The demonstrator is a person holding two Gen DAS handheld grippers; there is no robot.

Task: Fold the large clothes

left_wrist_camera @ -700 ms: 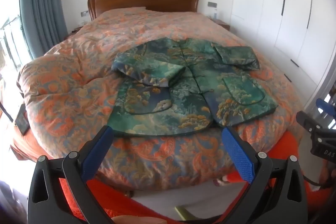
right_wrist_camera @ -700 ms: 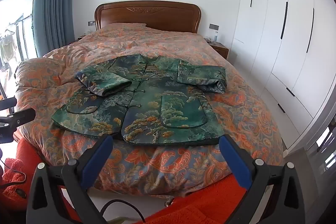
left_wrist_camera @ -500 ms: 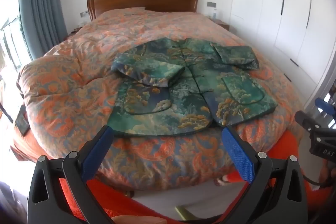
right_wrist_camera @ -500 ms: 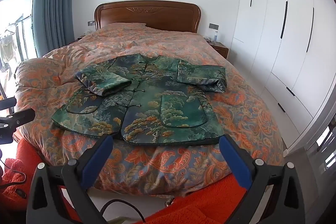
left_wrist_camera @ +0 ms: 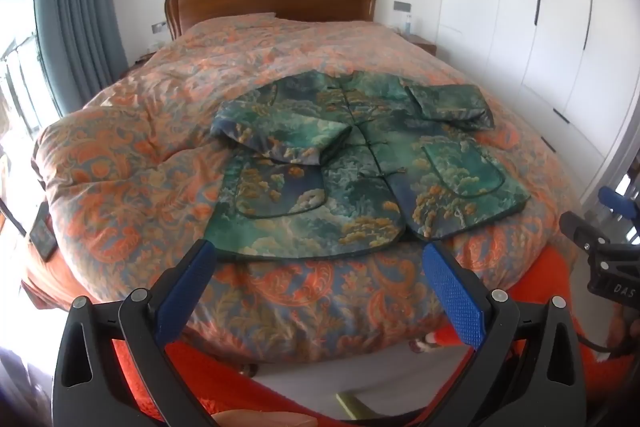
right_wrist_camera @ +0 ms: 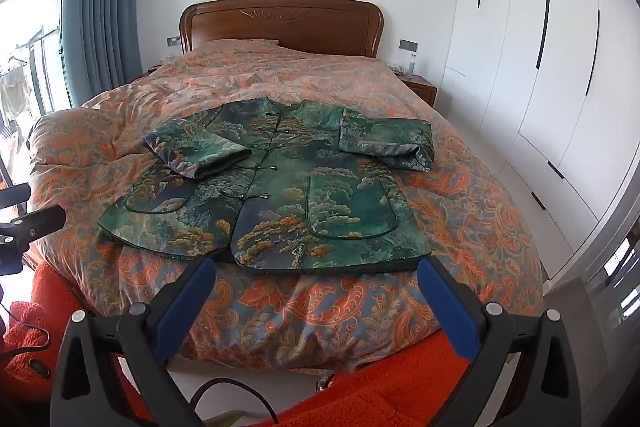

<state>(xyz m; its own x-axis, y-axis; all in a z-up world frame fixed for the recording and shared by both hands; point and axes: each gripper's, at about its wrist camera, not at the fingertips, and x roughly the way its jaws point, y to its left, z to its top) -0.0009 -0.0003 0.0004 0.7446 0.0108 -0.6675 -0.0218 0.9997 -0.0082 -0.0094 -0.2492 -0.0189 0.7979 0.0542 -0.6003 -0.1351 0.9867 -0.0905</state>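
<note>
Facing jacket (left_wrist_camera: 352,163) flat on bed (left_wrist_camera: 132,155), hem toward you, collar-to-hem axis running away. Both left tongs (left_wrist_camera: 320,279) and right tongs (right_wrist_camera: 316,291) spread wide, empty, short of hem; your 2 hands about equally near.

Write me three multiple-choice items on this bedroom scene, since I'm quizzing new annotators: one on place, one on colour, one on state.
1. Where does the jacket lie?
A. on the floor
B. on the bed's quilt
C. on a chair

2. What is the jacket's main colour?
A. green
B. white
C. pink

3. How do its sleeves lie?
A. spread straight out
B. hanging off the bed
C. folded in over the front

Answers: B, it lies flat near the foot end; A, green with golden trees; C, the left sleeve and right sleeve both lie across the chest.
</note>
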